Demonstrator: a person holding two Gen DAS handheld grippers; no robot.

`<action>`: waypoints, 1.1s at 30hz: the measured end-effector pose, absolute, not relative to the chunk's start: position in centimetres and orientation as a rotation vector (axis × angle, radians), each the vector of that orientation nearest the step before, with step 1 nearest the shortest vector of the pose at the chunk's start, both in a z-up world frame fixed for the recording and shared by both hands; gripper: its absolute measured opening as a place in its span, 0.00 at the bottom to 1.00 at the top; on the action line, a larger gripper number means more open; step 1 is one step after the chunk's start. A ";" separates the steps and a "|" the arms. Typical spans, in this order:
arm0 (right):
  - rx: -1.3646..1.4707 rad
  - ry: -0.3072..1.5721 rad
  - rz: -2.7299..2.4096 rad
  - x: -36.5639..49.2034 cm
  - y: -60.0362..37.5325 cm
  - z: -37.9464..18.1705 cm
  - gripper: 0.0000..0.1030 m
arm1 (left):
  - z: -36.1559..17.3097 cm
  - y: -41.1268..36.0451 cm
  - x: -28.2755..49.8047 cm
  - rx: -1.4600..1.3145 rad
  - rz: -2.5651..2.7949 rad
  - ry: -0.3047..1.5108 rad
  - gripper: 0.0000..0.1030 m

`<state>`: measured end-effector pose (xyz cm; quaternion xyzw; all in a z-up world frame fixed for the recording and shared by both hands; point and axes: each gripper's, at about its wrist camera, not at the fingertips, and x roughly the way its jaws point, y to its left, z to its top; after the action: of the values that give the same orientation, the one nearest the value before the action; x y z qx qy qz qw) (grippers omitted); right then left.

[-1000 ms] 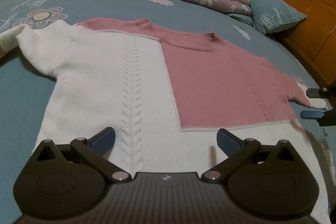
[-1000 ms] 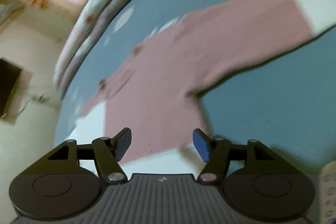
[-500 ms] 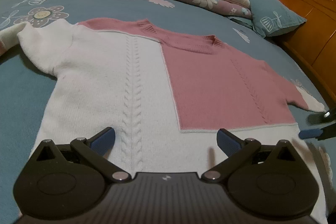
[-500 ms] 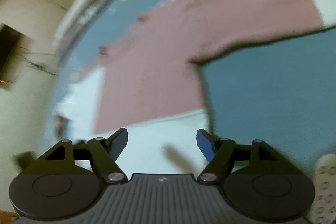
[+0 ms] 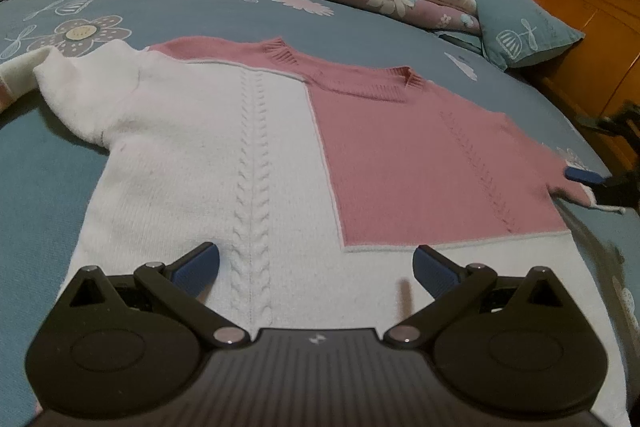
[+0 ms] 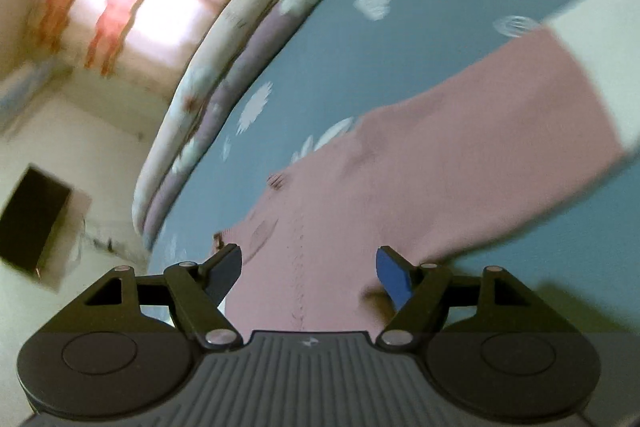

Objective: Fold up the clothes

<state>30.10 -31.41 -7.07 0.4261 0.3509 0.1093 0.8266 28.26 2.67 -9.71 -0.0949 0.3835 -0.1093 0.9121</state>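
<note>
Both tongs, left (image 5: 315,265) and right (image 6: 309,273), hang spread above the flat sweater (image 5: 248,155).

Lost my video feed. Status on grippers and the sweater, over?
Left gripper open, over hem of pink-and-white cable-knit sweater. Right gripper open, at pink sleeve. Sweater flat, unfolded on blue floral bedsheet. Nothing obstructing.

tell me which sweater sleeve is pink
The sleeve beside the right hand-held gripper, on the headboard side; the other sleeve is white.
</note>
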 end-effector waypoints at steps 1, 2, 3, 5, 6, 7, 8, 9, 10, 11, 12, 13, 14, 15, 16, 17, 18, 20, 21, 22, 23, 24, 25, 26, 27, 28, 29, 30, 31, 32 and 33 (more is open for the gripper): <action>0.891 0.754 0.252 30.7 -30.8 -7.2 0.76 | -9.7 2.7 28.2 -0.197 -0.226 0.789 0.99; 0.879 0.760 0.268 31.1 -30.5 -7.4 0.76 | -9.7 2.7 28.2 -0.196 -0.227 0.787 0.99; 0.867 0.777 0.270 31.4 -30.3 -7.7 0.76 | -9.8 2.7 28.2 -0.194 -0.228 0.786 0.99; 0.823 0.849 0.228 31.7 -30.0 -8.4 0.73 | -9.8 2.7 28.2 -0.188 -0.228 0.785 0.99; 0.814 0.865 0.215 31.7 -30.1 -8.7 0.71 | -9.8 2.7 28.2 -0.186 -0.229 0.785 0.99; 0.835 0.858 0.216 31.6 -30.6 -8.8 0.71 | -9.8 2.7 28.2 -0.185 -0.229 0.784 0.99; 0.860 0.856 0.214 31.4 -31.1 -8.8 0.71 | -9.8 2.7 28.2 -0.185 -0.229 0.784 0.99; 0.865 0.852 0.208 31.1 -31.6 -8.5 0.71 | -9.8 2.7 28.2 -0.187 -0.229 0.785 0.99; 0.850 0.832 0.188 30.5 -32.1 -7.8 0.73 | -9.8 2.7 28.2 -0.190 -0.229 0.785 0.99; 0.826 0.799 0.158 29.7 -32.6 -7.0 0.74 | -9.8 2.8 28.2 -0.193 -0.229 0.784 0.99; 0.821 0.767 0.140 29.2 -33.2 -6.5 0.75 | -9.8 2.7 28.2 -0.193 -0.228 0.784 0.99; 0.832 0.738 0.133 28.9 -33.7 -6.4 0.76 | -9.8 2.7 28.2 -0.191 -0.227 0.784 0.99; 0.853 0.715 0.128 28.9 -34.2 -6.4 0.77 | -9.8 2.6 28.2 -0.187 -0.224 0.783 0.99; 0.886 0.706 0.123 29.0 -34.8 -6.9 0.77 | -9.8 2.5 28.2 -0.181 -0.223 0.782 0.99; 0.917 0.706 0.115 29.1 -35.3 -7.5 0.77 | -9.8 2.4 28.1 -0.173 -0.221 0.781 0.99; 0.942 0.718 0.103 29.3 -35.6 -8.3 0.77 | -9.8 2.3 28.1 -0.166 -0.220 0.781 0.99; 0.960 0.747 0.090 29.7 -35.8 -9.1 0.77 | -9.8 2.3 28.1 -0.162 -0.220 0.781 0.99; 0.967 0.776 0.081 29.9 -36.0 -9.6 0.76 | -9.8 2.3 28.1 -0.163 -0.220 0.781 0.99; 0.967 0.783 0.079 29.8 -36.2 -9.7 0.76 | -9.8 2.4 28.1 -0.169 -0.221 0.781 0.99; 0.955 0.779 0.061 29.6 -36.3 -9.4 0.76 | -9.8 2.5 28.1 -0.176 -0.222 0.781 0.99; 0.928 0.763 0.024 29.2 -36.3 -8.8 0.77 | -9.8 2.5 28.1 -0.182 -0.222 0.780 0.99; 0.903 0.742 -0.011 28.8 -36.4 -8.2 0.77 | -9.8 2.6 28.1 -0.185 -0.222 0.780 0.99; 0.900 0.718 -0.020 28.5 -36.6 -7.8 0.77 | -9.8 2.5 28.1 -0.183 -0.221 0.780 0.99; 0.920 0.698 0.001 28.3 -36.8 -7.6 0.78 | -9.8 2.5 28.1 -0.179 -0.220 0.779 0.99; 0.949 0.686 0.036 28.3 -36.8 -7.7 0.78 | -9.8 2.4 28.1 -0.173 -0.218 0.778 0.99; 0.980 0.685 0.087 28.6 -36.5 -7.9 0.79 | -9.8 2.3 28.1 -0.166 -0.217 0.778 0.99; 0.988 0.692 0.119 28.9 -36.1 -8.2 0.80 | -9.8 2.2 28.0 -0.161 -0.216 0.778 0.99; 0.970 0.708 0.120 29.2 -35.6 -8.4 0.80 | -9.8 2.2 28.0 -0.160 -0.215 0.778 0.99; 0.935 0.735 0.097 29.4 -35.3 -8.6 0.80 | -9.8 2.2 28.1 -0.161 -0.215 0.778 0.99; 0.899 0.764 0.064 29.6 -35.0 -8.8 0.80 | -9.8 2.3 28.1 -0.164 -0.216 0.777 0.99; 0.884 0.779 0.037 29.6 -35.1 -9.1 0.80 | -9.8 2.4 28.1 -0.168 -0.218 0.777 0.99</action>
<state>29.63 -35.12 -9.08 0.4166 0.3673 0.0176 0.8314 28.06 2.37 -9.79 -0.0816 0.3777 -0.1060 0.9162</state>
